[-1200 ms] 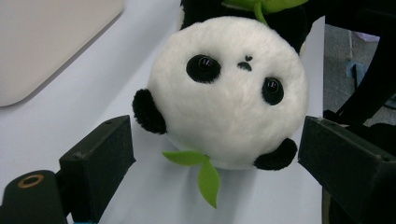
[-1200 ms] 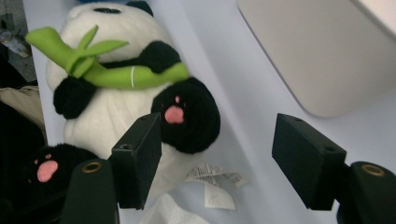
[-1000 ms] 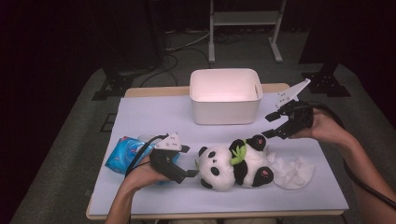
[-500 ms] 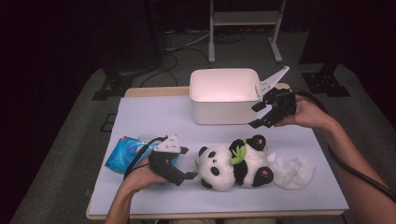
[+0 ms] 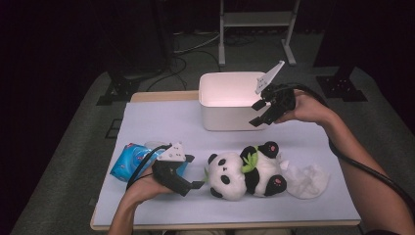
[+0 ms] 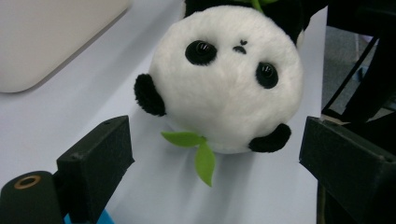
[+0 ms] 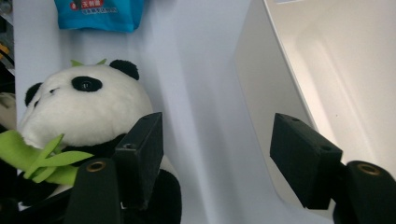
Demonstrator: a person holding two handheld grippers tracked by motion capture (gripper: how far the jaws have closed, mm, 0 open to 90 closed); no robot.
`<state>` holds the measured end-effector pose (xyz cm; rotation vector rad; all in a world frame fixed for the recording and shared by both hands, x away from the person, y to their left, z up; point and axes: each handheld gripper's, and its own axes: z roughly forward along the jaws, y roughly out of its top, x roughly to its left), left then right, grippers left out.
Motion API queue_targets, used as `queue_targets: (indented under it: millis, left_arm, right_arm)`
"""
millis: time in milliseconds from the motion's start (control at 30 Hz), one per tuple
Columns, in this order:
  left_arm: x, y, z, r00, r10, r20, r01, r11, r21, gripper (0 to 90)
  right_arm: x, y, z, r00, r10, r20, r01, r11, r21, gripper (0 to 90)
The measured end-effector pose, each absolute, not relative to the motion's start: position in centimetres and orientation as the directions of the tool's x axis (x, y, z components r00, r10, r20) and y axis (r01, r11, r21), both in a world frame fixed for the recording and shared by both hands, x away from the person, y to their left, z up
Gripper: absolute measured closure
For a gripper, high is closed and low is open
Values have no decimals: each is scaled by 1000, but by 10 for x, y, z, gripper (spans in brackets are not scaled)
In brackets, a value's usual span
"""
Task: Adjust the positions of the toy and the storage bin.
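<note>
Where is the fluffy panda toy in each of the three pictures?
High view: the black-and-white plush panda lies near the front of the table, right of centre.
Left gripper view: its upside-down head sits top centre, beyond the open black fingers.
Right gripper view: it lies at the left, partly behind one finger.
Shared landmark: the white rectangular plastic tub, top left in the left gripper view and right in the right gripper view.

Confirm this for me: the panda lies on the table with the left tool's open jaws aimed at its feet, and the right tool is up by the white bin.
Not the feet. The left tool aims at the panda's head, as the left gripper view shows. The rest holds: the right tool is by the white bin.
</note>
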<state>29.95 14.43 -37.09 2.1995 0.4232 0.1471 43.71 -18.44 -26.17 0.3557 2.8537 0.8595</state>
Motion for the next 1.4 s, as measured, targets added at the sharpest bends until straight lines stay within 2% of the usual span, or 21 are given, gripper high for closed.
queue_targets:
  millis: [700,1400]
  left_arm:
    - [299,144,-373,937,346,-52,251,-561,789,89]
    - [301,154,-373,924,378,-50,268,-550,791,89]
  right_arm:
    - [468,-162,-267,-969,235,-70,165,834,526,353]
    - [504,-142,-285,-972,227,-63,167,853,494,386]
